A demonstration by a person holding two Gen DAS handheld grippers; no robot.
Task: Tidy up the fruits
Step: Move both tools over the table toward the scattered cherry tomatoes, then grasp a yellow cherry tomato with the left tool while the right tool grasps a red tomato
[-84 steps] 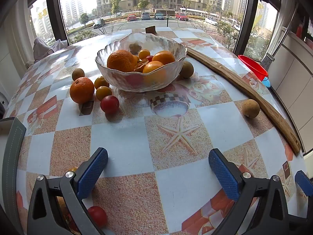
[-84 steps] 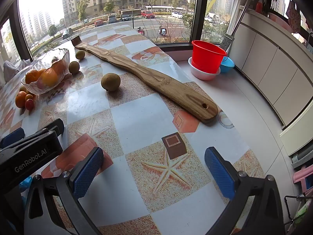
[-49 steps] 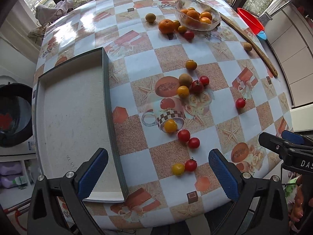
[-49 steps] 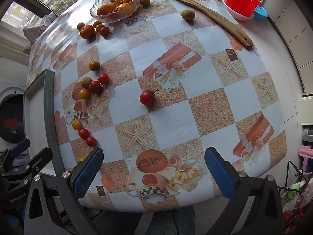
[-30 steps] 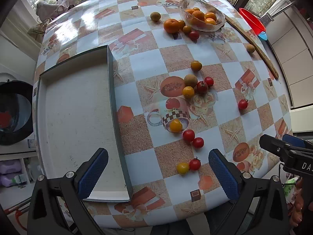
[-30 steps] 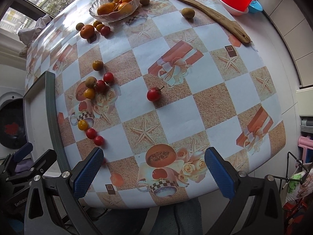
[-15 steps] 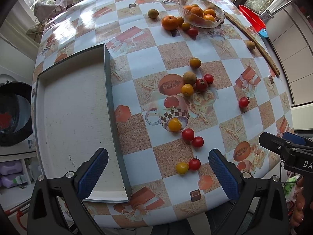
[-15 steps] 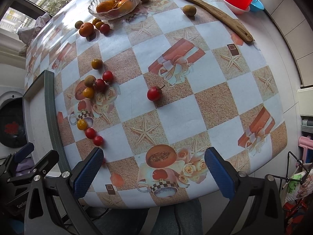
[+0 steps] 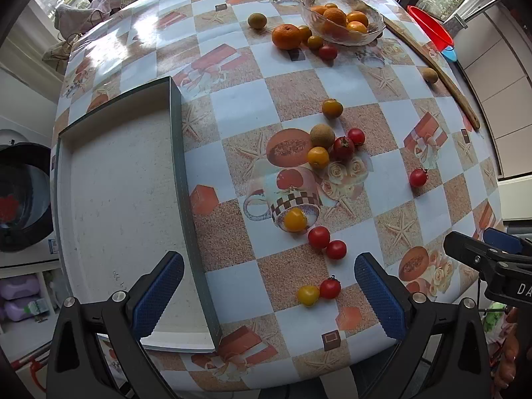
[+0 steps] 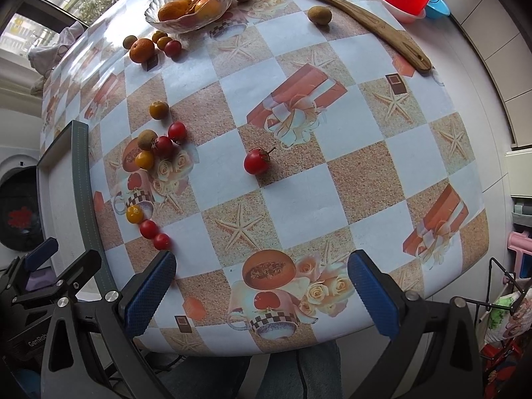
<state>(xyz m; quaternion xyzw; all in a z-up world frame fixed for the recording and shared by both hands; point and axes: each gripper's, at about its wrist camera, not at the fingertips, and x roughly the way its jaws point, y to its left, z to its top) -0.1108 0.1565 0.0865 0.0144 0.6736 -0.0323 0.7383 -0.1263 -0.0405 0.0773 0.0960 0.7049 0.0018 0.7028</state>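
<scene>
From the left wrist, the left gripper (image 9: pixel 269 291) hangs high over the table (image 9: pixel 246 113), jaws spread wide and empty. Below it, a shallow tray (image 9: pixel 123 206) sits left of scattered tomatoes; 2, a yellow tomato (image 9: pixel 308 295) and a red tomato (image 9: pixel 330 288), touch near the front edge. The glass bowl (image 9: pixel 342 20) of oranges stands far back.

From the right wrist, the right gripper (image 10: pixel 262 294) is likewise wide apart, holding nothing, with 1 stemmed tomato (image 10: pixel 256 161) alone mid-table.

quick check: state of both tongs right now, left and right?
Left tongs: open, holding nothing, above the table edge.
Right tongs: open, holding nothing, also above the table.
</scene>
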